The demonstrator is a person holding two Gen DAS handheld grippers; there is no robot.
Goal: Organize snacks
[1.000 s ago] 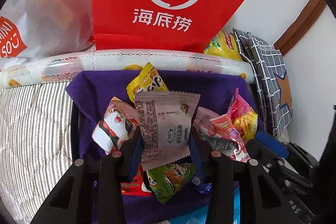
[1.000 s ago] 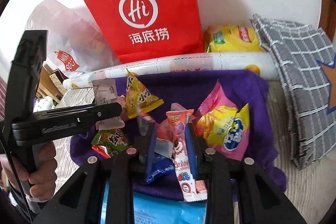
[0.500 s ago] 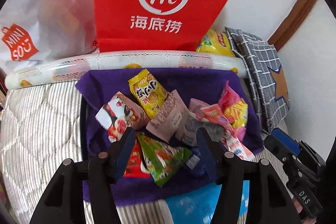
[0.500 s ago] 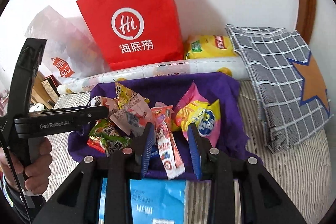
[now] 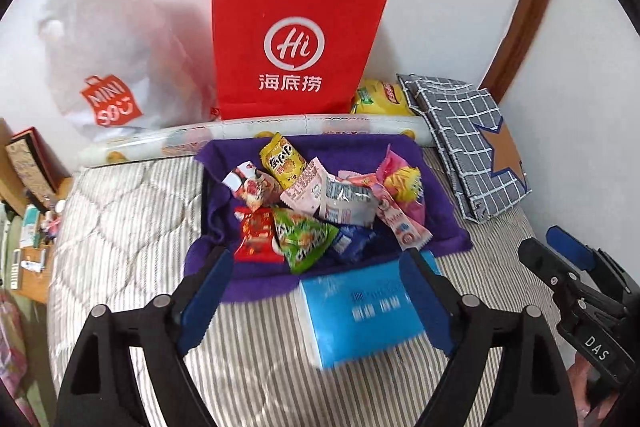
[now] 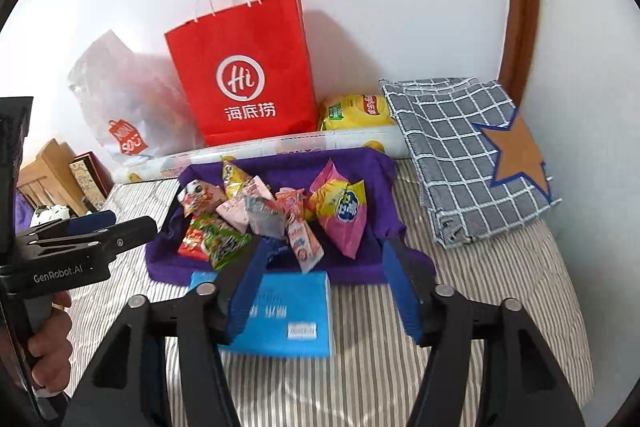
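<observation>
Striped quilted mattress (image 5: 132,227) against a white wall; crinkly snack packets (image 5: 320,203) heap on purple cloth (image 5: 436,223). Left gripper (image 5: 316,267) and right gripper (image 6: 320,259) both gape, empty.

A heap of small snack packets (image 5: 320,203) lies on a purple cloth (image 5: 440,227) spread over the striped bed. A yellow packet (image 5: 282,165) sits at the far edge, a red one (image 5: 256,235) and a green one (image 5: 302,239) at the near left, a pink-and-yellow bag (image 6: 344,215) on the right, and a long pink strip (image 5: 400,223) slants toward the near right.
</observation>
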